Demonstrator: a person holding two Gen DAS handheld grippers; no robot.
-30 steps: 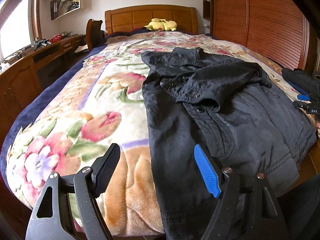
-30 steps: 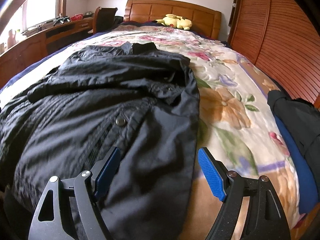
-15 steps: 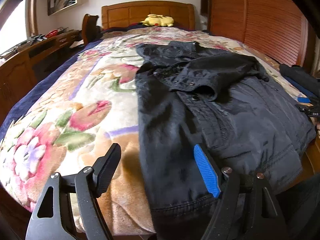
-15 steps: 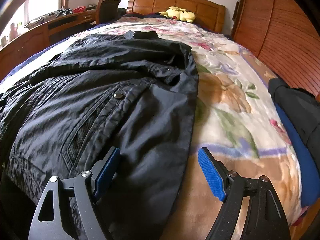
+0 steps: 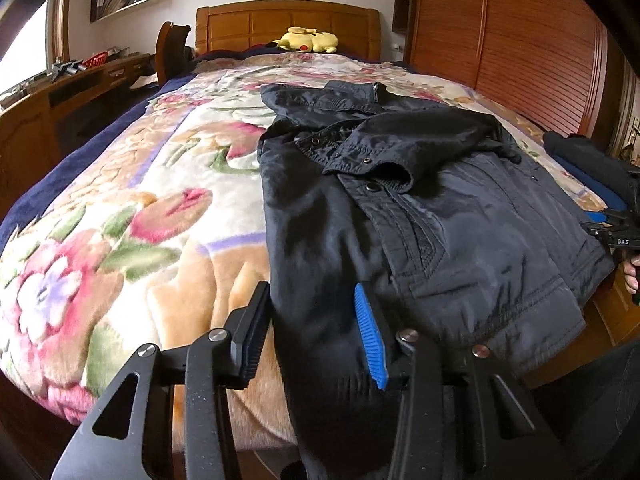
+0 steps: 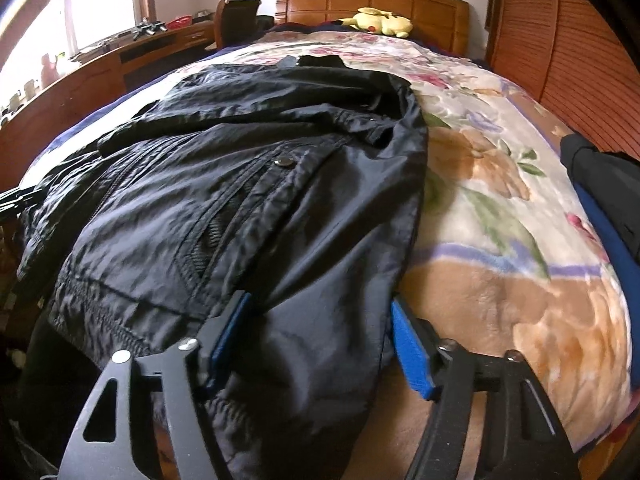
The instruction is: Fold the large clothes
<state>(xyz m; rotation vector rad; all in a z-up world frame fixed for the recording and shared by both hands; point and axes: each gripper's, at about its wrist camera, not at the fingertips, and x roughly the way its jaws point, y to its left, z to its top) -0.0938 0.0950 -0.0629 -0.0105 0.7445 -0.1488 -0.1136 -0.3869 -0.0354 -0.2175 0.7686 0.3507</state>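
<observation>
- I am looking along a wooden-framed bed covered with a plush floral blanket [image 5: 132,208] in cream, pink, green and tan, with a navy border down its left edge.
- A panelled wooden headboard [image 5: 286,26] closes the far end, and a yellow plush toy [image 5: 306,40] lies just in front of it.
- A ribbed wooden wardrobe wall [image 5: 532,52] runs along the bed's right side; a long wooden desk [image 5: 60,100] and a wooden chair [image 5: 171,50] stand along the left, under a bright window.
- The large black jacket [image 5: 420,232] of crinkled, slightly shiny fabric lies spread on the right half of the bed, collar toward the headboard, hem hanging over the foot edge.
- It shows metal snaps, a ribbed zip placket and stitched seams; one sleeve is folded across the chest.
- A folded dark garment [image 6: 600,188] over something blue sits at the bed's right edge, apart from the jacket.
- My left gripper [image 5: 310,332] is partly open, its black pad at the jacket's left edge and its blue ridged pad over the cloth; the fabric lies between the jaws, not pinched.
- My right gripper [image 6: 320,340] is also partly open, straddling the jacket's right hem corner, blue pads on either side, not yet clamped.
</observation>
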